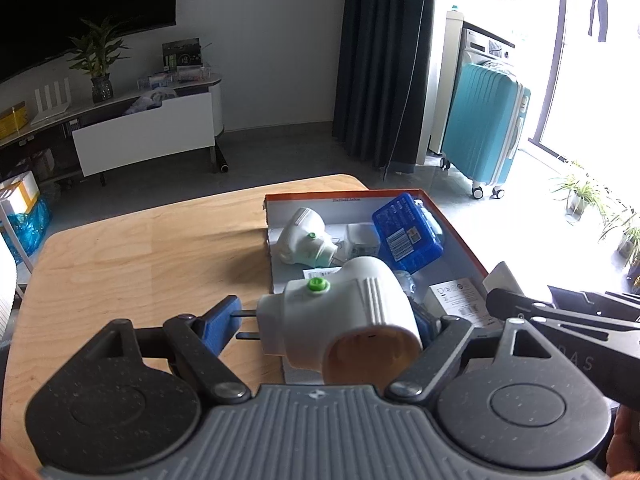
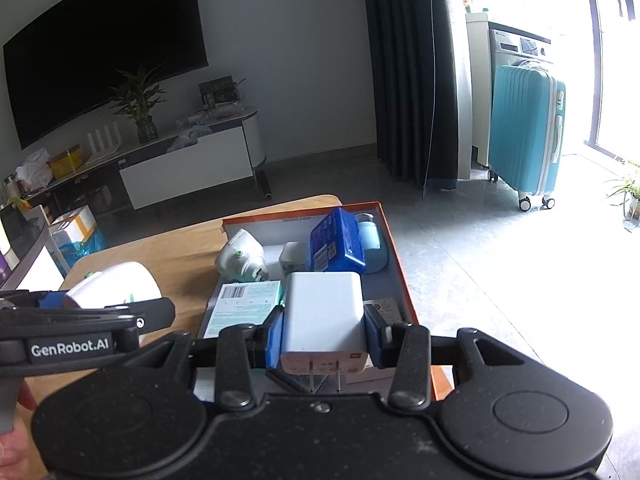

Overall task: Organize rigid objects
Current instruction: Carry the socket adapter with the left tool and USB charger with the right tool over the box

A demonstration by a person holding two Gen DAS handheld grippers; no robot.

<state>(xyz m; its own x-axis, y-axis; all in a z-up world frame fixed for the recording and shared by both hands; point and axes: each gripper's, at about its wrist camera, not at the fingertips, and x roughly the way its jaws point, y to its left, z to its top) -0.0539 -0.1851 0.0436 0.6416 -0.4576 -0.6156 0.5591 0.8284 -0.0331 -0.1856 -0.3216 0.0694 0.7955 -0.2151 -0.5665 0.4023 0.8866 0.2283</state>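
My left gripper is shut on a white plug-in device with a green button. Its two prongs point left against the left blue pad. It hangs over the near left edge of an orange-rimmed box on the wooden table. My right gripper is shut on a white square charger, prongs toward the camera, above the box's near part. In the box lie a second white plug-in device, a blue pack and a teal-and-white carton.
A small white adapter and a pale blue item also lie in the box. The right gripper's arm shows at the right of the left wrist view. A turquoise suitcase and a TV cabinet stand on the floor beyond the table.
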